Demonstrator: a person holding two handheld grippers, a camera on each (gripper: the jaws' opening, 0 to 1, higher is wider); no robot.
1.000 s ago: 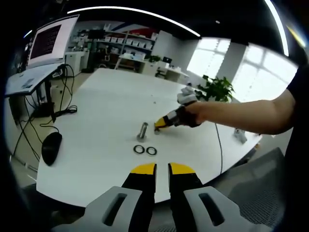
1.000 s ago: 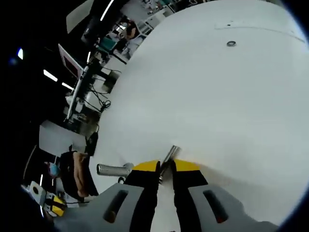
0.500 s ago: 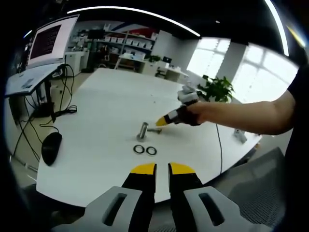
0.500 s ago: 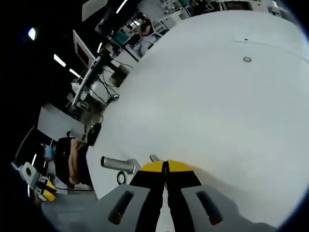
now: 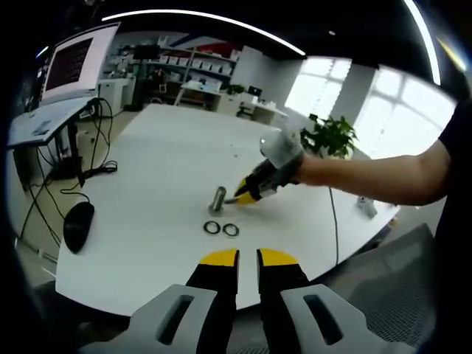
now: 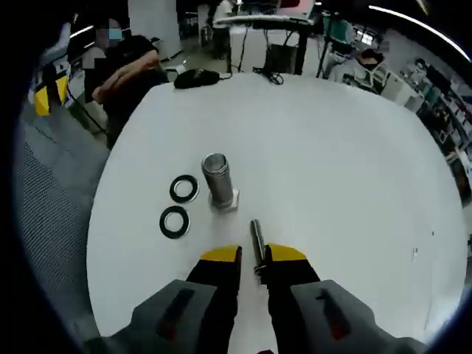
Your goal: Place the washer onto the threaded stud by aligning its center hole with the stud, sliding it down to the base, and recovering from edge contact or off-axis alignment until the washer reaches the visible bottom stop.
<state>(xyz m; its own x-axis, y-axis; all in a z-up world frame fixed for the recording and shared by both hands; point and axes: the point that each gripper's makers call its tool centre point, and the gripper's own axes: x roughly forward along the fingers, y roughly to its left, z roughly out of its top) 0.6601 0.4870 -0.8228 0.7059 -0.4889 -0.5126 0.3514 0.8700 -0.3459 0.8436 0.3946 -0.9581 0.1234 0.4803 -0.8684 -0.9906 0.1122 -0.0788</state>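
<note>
1. Washers: two dark rings flat on the white counter (image 6: 354,169), one (image 6: 184,189) just beside the stud, the other (image 6: 174,221) nearer the camera in the right gripper view; close together, whether touching cannot be told. Same pair (image 5: 221,228) seen in the left gripper view, in front of the stud.
2. Threaded stud (image 6: 217,179): upright on its hex base on the counter, metal, nothing on it. In the left gripper view at (image 5: 218,200).
3. Small bolt (image 6: 257,242): thin metal shank lying between the yellow tips of the right hand-held gripper (image 6: 253,256), pointing toward the stud base. Jaws narrow; whether actually pinching the bolt or just flanking it cannot be told.
4. Right hand-held gripper also seen in the left gripper view (image 5: 245,195), tips down close beside the stud, a person's forearm (image 5: 369,175) behind it.
5. Left hand-held gripper (image 5: 248,258): held off the counter edge, well apart from the stud; yellow-tipped jaws nearly together, narrow gap, nothing between them.
6. Surroundings: black mouse (image 5: 78,225) near the counter edge, monitor (image 5: 74,63) on a side desk, potted plant (image 5: 333,136) by the windows.
</note>
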